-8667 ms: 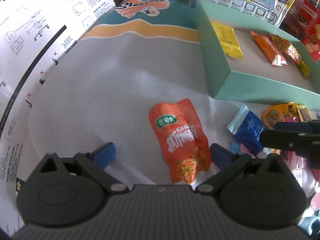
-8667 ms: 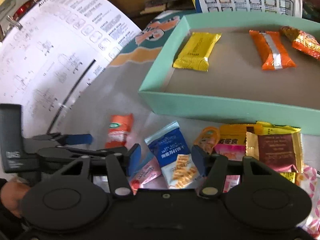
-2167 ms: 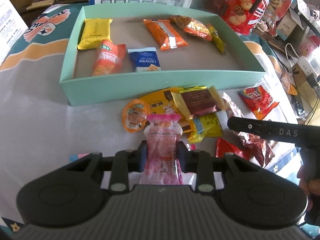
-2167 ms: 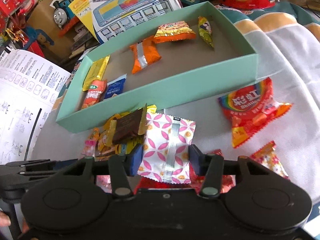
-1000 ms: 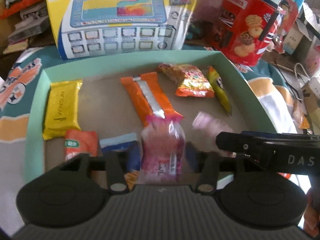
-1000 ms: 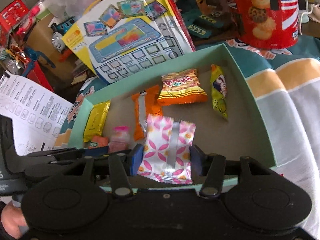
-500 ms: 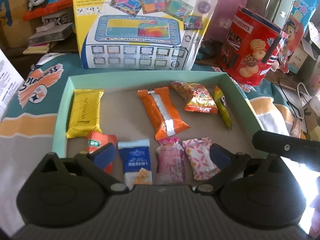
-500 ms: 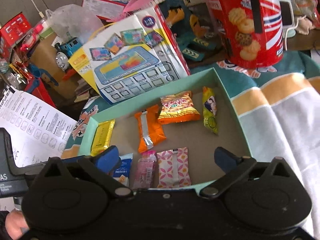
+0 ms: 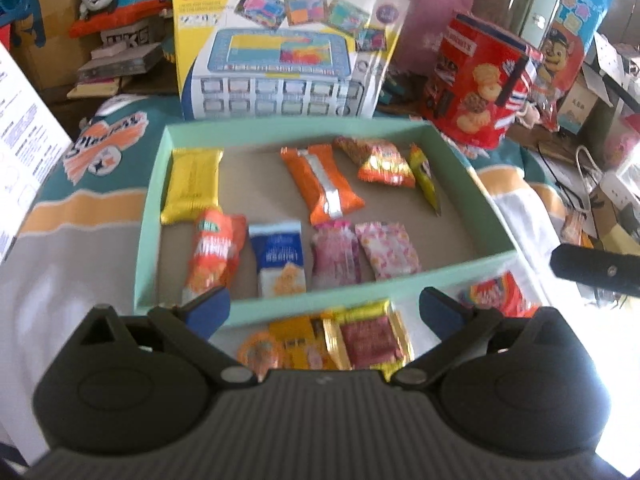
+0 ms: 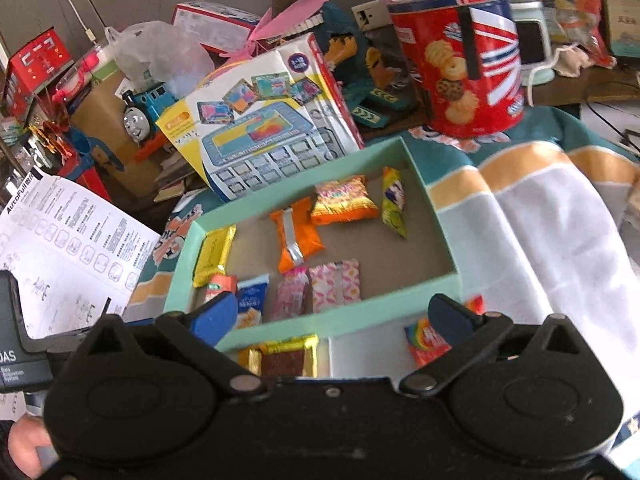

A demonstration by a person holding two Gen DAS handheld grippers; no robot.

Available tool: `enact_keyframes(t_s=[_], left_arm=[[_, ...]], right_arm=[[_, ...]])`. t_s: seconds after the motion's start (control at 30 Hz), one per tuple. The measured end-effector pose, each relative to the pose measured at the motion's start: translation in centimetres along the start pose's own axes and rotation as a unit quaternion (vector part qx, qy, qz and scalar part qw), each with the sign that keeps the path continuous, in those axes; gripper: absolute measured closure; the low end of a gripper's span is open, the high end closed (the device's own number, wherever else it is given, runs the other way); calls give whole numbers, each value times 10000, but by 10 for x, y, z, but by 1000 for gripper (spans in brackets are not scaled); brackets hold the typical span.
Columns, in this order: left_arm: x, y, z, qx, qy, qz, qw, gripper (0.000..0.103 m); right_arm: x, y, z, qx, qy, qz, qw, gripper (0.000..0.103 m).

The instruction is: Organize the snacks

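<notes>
mint box (image 9: 460, 270), red tin (image 10: 460, 60) (biscuit print)

Daylight scene, bright overall. Left wrist view: strong blowout at the right edge, white cloth (image 9: 520, 216) near there washed out, detail lost. Whole left frame soft with motion blur; print on the snack packets in the green tray (image 9: 148, 216) unreadable, toy box (image 9: 280, 52) text smeared. Right wrist view sharper, biscuit tin (image 10: 460, 60) crisp, mild glare on the cloth folds at right. Heavy fisheye bending at edges in both, dark vignette in corners. Black tongs bodies in foreground underexposed, little surface detail. Shadows soft, faint along the tray's inner walls.
</notes>
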State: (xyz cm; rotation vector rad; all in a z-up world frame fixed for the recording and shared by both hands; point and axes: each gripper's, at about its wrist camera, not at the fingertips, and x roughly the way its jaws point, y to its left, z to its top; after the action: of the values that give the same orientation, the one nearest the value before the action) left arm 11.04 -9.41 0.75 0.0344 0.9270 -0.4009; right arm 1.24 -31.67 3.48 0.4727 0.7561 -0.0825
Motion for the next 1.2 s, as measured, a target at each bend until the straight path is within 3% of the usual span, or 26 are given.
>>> enact_keyframes(t_s=[0.37, 0.83, 0.97, 1.07, 1.13, 1.2], left_arm=[[10, -9, -38, 127, 352, -18, 9993, 0], [48, -21, -36, 283, 623, 65, 9976, 0], [58, -30, -30, 341, 628, -28, 9974, 3], [63, -34, -29, 462, 616, -158, 9969, 17], [66, -33, -30, 490, 657, -195, 9964, 19], [68, -31, -31, 424, 702, -194, 9964, 19]], right_arm=[[-7, -24, -38, 273, 198, -187, 9993, 0], [28, -54, -41, 274, 232, -649, 9972, 2], [49, -53, -32, -47, 316, -787, 9964, 12], [66, -54, -26, -153, 394, -865, 9954, 20], [77, -53, -25, -309, 418, -916, 9944, 34], [88, -53, -25, -324, 534, -913, 9939, 58]])
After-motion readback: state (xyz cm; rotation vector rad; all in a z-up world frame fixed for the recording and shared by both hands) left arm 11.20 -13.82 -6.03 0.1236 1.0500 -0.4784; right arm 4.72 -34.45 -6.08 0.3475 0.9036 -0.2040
